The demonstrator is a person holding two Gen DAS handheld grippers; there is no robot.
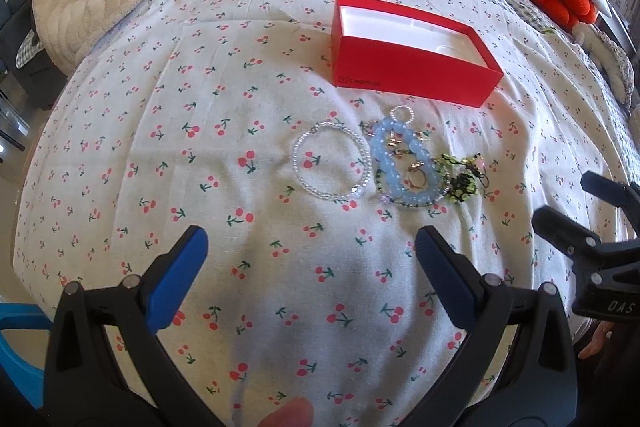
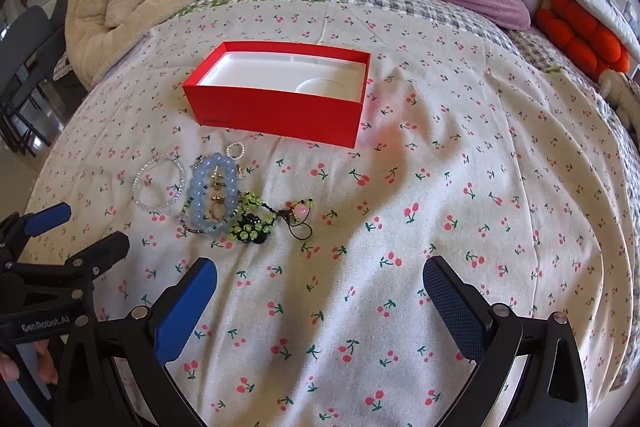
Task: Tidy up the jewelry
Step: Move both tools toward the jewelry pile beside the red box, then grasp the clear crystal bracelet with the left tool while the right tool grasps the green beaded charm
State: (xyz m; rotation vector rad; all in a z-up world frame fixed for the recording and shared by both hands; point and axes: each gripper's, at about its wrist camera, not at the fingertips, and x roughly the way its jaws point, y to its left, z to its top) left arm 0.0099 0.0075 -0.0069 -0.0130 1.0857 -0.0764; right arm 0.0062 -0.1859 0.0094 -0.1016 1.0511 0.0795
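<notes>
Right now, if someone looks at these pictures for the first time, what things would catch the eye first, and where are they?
The open red box stands out most, lying on the cherry-print bedsheet, its white inside holding no jewelry. In front of it lies a small cluster: a clear bead bracelet apart on the left, then a pale blue bead bracelet tangled with a green and black beaded piece. Both grippers hover nearby, fingers apart and holding nothing.

red box open, upright | bracelets heaped just before it

Matt red cardboard box; glossy translucent blue bead bracelet; soft printed cotton bedsheet
</notes>
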